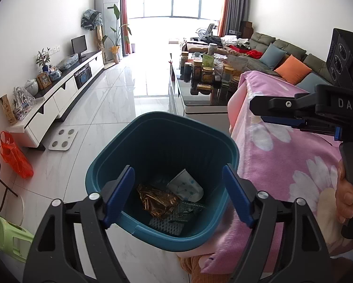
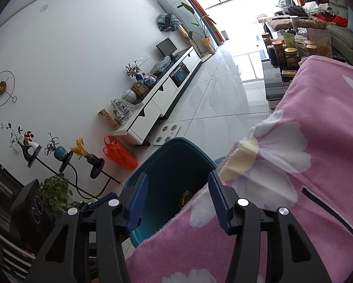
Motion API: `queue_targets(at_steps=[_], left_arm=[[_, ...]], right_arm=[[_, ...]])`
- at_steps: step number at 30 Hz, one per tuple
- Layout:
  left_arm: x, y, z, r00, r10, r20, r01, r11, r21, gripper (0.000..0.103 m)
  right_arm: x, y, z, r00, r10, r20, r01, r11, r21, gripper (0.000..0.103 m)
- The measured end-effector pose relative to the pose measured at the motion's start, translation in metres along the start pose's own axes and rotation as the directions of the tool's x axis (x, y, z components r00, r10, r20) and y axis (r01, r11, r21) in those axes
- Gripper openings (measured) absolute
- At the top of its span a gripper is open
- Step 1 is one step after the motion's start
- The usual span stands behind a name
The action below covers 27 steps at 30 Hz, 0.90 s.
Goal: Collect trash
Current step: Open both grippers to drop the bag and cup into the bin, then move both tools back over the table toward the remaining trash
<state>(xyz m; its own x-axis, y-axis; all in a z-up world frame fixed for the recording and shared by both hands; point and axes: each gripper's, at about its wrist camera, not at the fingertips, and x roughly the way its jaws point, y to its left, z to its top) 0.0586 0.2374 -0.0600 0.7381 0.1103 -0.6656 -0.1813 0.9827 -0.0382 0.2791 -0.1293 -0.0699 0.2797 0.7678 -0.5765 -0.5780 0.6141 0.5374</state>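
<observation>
A teal waste bin [image 1: 119,155] stands on the floor beside a table under a pink flowered blanket [image 1: 282,155]. Inside lie a paper cup [image 1: 187,186], a gold foil wrapper [image 1: 156,200] and a dark green wrapper [image 1: 190,208]. My left gripper [image 1: 177,188] is open and empty, hovering over the bin's mouth. My right gripper [image 2: 177,195] is open and empty, above the blanket's edge and the bin [image 2: 167,165]. The right gripper also shows in the left wrist view [image 1: 266,110], over the blanket, with a hand on its handle.
A glass coffee table [image 1: 200,94] crowded with jars stands beyond the bin. A white TV cabinet [image 1: 65,94] runs along the left wall, with a white scale [image 1: 63,139] and an orange plastic bag [image 1: 14,155] on the floor. A green stool [image 1: 9,235] is at lower left.
</observation>
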Motion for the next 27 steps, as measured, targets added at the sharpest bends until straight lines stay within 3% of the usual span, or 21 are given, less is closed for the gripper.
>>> queue_targets(at_steps=[5,13,16,20,27], left_arm=[[-0.025,-0.024,-0.002,0.997,-0.046,0.056,0.045,0.999,0.020,0.095],[-0.048,-0.070,-0.007,0.988,-0.110,0.105,0.102,0.992,0.077,0.097],[-0.052,-0.088,-0.008,0.983,-0.152,0.102,0.141,0.984,0.111,0.097],[-0.055,-0.117,-0.010,0.970,-0.228,0.086,0.213,0.964,0.158,0.097],[-0.055,-0.177,-0.008,0.929,-0.366,0.047,0.343,0.904,0.254,0.097]], right_arm=[[-0.032,-0.002,-0.009,0.998,-0.032,0.049,0.035,0.998,-0.050,0.062],[-0.094,-0.013,-0.030,0.980,-0.121,0.160,0.137,0.986,-0.093,0.077],[-0.117,-0.018,-0.040,0.970,-0.155,0.189,0.175,0.980,-0.099,0.078],[-0.151,-0.030,-0.060,0.953,-0.200,0.228,0.223,0.972,-0.080,0.078],[-0.215,-0.059,-0.092,0.903,-0.299,0.309,0.311,0.950,0.010,0.078]])
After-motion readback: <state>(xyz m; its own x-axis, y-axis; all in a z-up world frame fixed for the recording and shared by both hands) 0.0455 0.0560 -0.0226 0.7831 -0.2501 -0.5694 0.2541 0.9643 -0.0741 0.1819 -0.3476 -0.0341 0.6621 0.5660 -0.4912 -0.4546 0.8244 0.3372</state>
